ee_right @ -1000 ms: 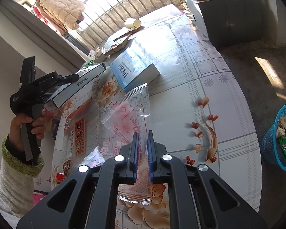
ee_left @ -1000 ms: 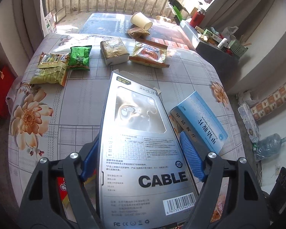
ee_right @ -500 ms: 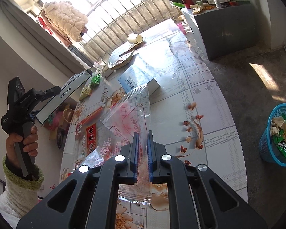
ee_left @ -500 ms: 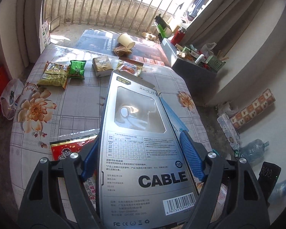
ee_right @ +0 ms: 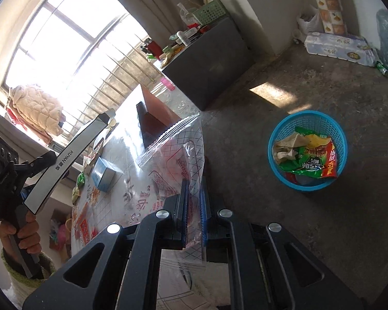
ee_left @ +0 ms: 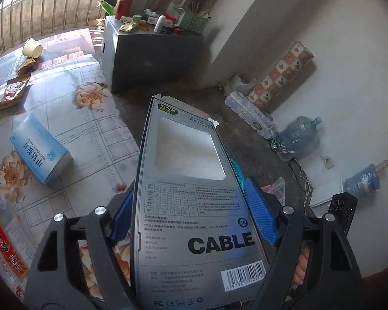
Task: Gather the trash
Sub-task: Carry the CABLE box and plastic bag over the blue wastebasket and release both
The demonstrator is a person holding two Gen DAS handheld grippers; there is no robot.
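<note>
My left gripper (ee_left: 191,204) is shut on a grey cable box (ee_left: 191,206) marked CABLE and holds it in the air past the table's edge. It also shows in the right wrist view (ee_right: 64,160), held up at the left. My right gripper (ee_right: 193,191) is shut on a clear plastic zip bag (ee_right: 178,152) with red print, lifted off the table. A blue trash basket (ee_right: 307,149) with several wrappers in it stands on the floor to the right of the bag.
A flowered table (ee_left: 90,118) carries a light blue box (ee_left: 38,149), a red snack packet (ee_left: 5,245), a paper cup (ee_left: 32,47) and more wrappers. A dark cabinet (ee_left: 152,56) stands beyond. Water bottles (ee_left: 297,137) and a tissue pack (ee_left: 248,113) lie by the wall.
Both grippers have swung right, away from the table and toward the floor, each carrying its item. The basket now sits nearer the right gripper.
</note>
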